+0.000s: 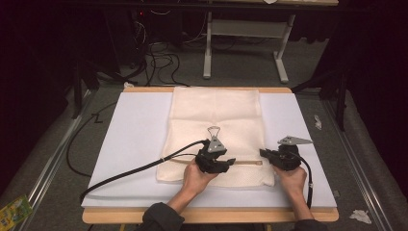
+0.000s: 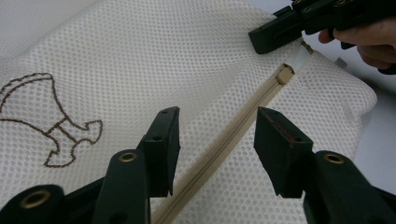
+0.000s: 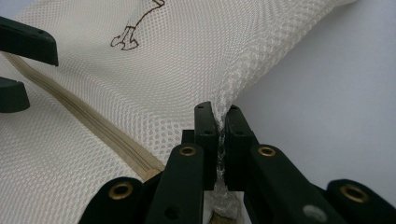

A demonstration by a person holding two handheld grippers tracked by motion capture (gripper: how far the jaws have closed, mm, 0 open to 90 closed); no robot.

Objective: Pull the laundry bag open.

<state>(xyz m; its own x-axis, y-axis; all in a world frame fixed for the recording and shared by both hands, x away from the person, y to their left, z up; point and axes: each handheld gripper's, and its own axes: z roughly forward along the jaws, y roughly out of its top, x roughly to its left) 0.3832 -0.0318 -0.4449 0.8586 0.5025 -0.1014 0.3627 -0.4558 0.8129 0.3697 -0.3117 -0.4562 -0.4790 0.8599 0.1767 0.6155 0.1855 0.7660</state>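
Observation:
A cream mesh bag (image 1: pixel 216 115) with a brown stitched emblem (image 2: pixel 51 121) lies flat on the white mat (image 1: pixel 134 144). A tan zipper (image 2: pixel 233 135) runs across its near end, and the slider (image 2: pixel 285 73) sits close to the right end. My left gripper (image 2: pixel 217 116) is open, its jaws standing either side of the zipper line just above the mesh; in the high view this left gripper (image 1: pixel 231 162) is at the bag's near middle. My right gripper (image 3: pixel 220 114) is shut on a pinch of mesh at the bag's right edge, beside the zipper's end (image 1: pixel 260 162).
The mat covers a wooden table (image 1: pixel 207 215). A black cable (image 1: pixel 130 173) trails left from the left gripper across the mat. Beyond the table stand a white frame's legs (image 1: pixel 208 48) and floor cables (image 1: pixel 163 62). A green packet (image 1: pixel 14 211) lies on the floor at left.

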